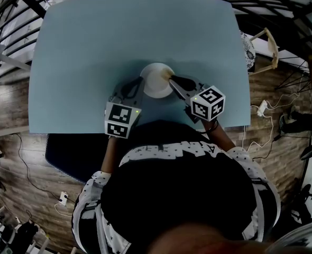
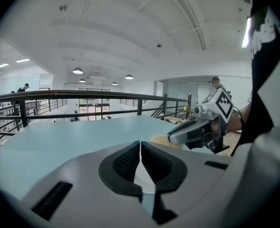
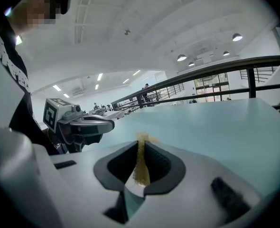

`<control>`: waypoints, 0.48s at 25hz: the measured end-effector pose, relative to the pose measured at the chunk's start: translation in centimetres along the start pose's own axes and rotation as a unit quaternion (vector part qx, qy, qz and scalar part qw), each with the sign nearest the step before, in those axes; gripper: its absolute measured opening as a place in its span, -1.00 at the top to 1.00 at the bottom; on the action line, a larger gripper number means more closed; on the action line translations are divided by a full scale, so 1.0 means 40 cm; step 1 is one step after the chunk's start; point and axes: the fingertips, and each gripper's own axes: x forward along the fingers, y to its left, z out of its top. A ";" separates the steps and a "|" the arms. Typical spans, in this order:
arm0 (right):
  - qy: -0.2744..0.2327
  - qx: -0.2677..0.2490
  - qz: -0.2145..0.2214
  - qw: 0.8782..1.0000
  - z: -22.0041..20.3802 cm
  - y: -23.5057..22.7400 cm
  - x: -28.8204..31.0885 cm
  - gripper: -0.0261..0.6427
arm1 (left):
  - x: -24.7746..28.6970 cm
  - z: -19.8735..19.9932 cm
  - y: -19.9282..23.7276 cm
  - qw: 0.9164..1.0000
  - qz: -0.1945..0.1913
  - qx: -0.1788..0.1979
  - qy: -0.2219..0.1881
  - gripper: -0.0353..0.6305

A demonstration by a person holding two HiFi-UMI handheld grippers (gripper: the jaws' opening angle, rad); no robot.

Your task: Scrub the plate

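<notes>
**A:** What's the left gripper [image 1: 138,83] up to?
**B:** Its jaws are clamped on the plate [image 1: 155,81] rim, plate's on the counter [image 1: 119,36].
**A:** And the right gripper [image 1: 173,80]?
**B:** Jaws pinched shut on a tan scrub pad [image 3: 141,163] that pokes out past the tips, over the plate.

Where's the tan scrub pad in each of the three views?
Head view: scrub pad on the right side of the plate, at the tip of the right tool.
Left gripper view: scrub pad right of centre, under the right tool.
Right gripper view: scrub pad at centre, pinched between the jaws.
Shared landmark: the pale blue table.
</notes>
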 end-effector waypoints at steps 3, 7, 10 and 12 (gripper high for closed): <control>0.000 0.000 0.000 1.000 0.001 0.003 0.000 0.77 | 0.000 0.000 0.000 1.000 0.000 0.000 0.000 0.85; -0.001 -0.001 0.000 1.000 0.007 0.006 -0.004 0.77 | 0.001 0.003 -0.006 1.000 -0.002 0.000 0.000 0.85; -0.002 0.003 -0.002 1.000 0.009 0.005 -0.004 0.77 | 0.001 0.003 -0.005 1.000 -0.003 0.000 0.000 0.85; -0.005 0.008 -0.002 1.000 0.012 0.005 -0.004 0.77 | 0.000 0.003 -0.002 1.000 -0.003 0.000 0.000 0.85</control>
